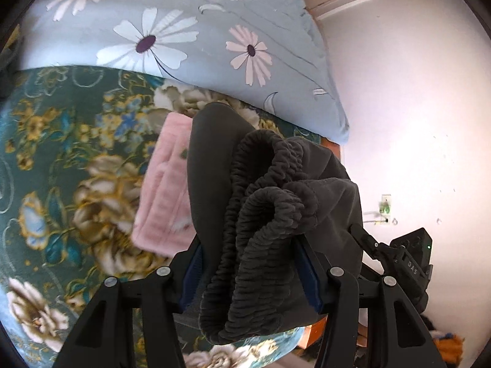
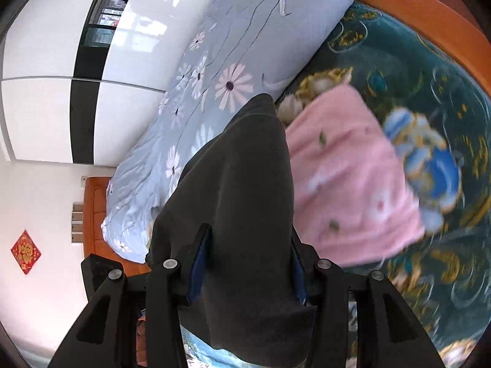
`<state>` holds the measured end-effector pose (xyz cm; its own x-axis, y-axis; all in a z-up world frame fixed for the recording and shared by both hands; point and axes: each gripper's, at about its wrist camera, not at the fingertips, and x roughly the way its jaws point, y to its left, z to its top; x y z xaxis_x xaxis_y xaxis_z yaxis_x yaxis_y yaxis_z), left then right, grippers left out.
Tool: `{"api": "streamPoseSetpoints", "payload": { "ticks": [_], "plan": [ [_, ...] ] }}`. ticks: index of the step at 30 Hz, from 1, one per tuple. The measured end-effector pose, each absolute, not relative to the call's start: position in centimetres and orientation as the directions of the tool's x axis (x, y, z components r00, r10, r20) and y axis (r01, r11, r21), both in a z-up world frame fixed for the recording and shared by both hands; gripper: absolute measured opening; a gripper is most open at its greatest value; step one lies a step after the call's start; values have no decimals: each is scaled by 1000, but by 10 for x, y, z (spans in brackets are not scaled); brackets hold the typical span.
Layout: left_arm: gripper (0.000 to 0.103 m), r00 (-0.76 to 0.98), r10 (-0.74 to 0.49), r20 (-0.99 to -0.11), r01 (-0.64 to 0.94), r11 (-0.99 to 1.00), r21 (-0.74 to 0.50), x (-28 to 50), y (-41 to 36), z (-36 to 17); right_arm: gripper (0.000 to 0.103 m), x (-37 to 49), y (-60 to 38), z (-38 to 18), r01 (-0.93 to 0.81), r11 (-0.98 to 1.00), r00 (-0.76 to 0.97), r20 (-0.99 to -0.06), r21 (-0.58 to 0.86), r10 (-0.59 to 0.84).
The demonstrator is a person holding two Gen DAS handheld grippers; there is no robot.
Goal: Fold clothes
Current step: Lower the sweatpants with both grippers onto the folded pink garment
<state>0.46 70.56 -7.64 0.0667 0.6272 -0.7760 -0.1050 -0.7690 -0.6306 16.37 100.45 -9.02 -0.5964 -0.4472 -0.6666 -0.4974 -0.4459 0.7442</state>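
- Waistband detail shows only in the left wrist view: the left claw (image 1: 251,263) is clamped on the bunched, ribbed elastic band of a dark grey garment (image 1: 270,214), whose gathers spill over the near side of the jaws.
- Far to the right in that view stand a plain white wall (image 1: 414,107) with a small socket (image 1: 385,207), and the other black tool (image 1: 411,260) just beyond the cloth.
- Smooth cloth is all the right wrist view gives of the same garment (image 2: 245,184): the right claw (image 2: 245,263) is clamped on a flat, seamless stretch that runs away from it to a narrow far end.
- At the left of that view are glossy white wardrobe doors (image 2: 46,107), a red diamond wall ornament (image 2: 25,252) and an orange wooden headboard (image 2: 98,214).
- The garment hangs in both claws above a bed spread (image 1: 61,168) of dark green printed with gold and cream flowers.
- A fluffy pink folded piece (image 2: 353,178) lies on the spread just right of the garment.
- A pale blue pillow (image 1: 184,30) printed with daisies lies along the far edge.
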Motion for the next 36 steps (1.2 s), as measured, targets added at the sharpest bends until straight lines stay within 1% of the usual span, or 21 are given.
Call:
{"api": "streamPoseSetpoints", "payload": {
  "ticks": [7,12,18,19,23,25,28,32,34,36],
  "plan": [
    [59,114,557,-823,-3,-828,-561,-15,732,-138,48,131,1038,-151,-568,-428,-525,-710,703,-470],
    [60,125,522,-844,9,-851,-525,-19,737,-157,48,129,1041,-171,-578,-440,-504,-724,688,-470],
    [60,115,500,-858,-37,-861,-507,-22,744,-148,48,130,1043,-172,-575,-444,-511,-726,687,-461],
    [61,120,495,-860,-47,-863,-503,-21,744,-148,48,131,1043,-173,-576,-445,-508,-727,685,-462],
    [62,153,507,-848,4,-859,-513,-21,733,-154,50,135,1044,-171,-584,-438,-500,-728,683,-469],
    [64,152,506,-849,6,-859,-511,-20,728,-150,50,137,1047,-164,-580,-440,-510,-727,685,-460],
    [65,135,524,-841,-17,-847,-531,-17,721,-133,50,143,1056,-150,-575,-459,-525,-736,677,-428],
    [65,63,562,-825,-22,-825,-564,-12,711,-102,50,147,1048,-119,-523,-527,-547,-738,669,-394],
    [65,48,592,-805,-61,-802,-594,-7,714,-88,50,149,1044,-103,-495,-562,-559,-738,663,-378],
    [65,58,611,-790,-124,-780,-613,2,725,-79,50,147,1024,-96,-432,-618,-546,-736,657,-400]
  ]
}}
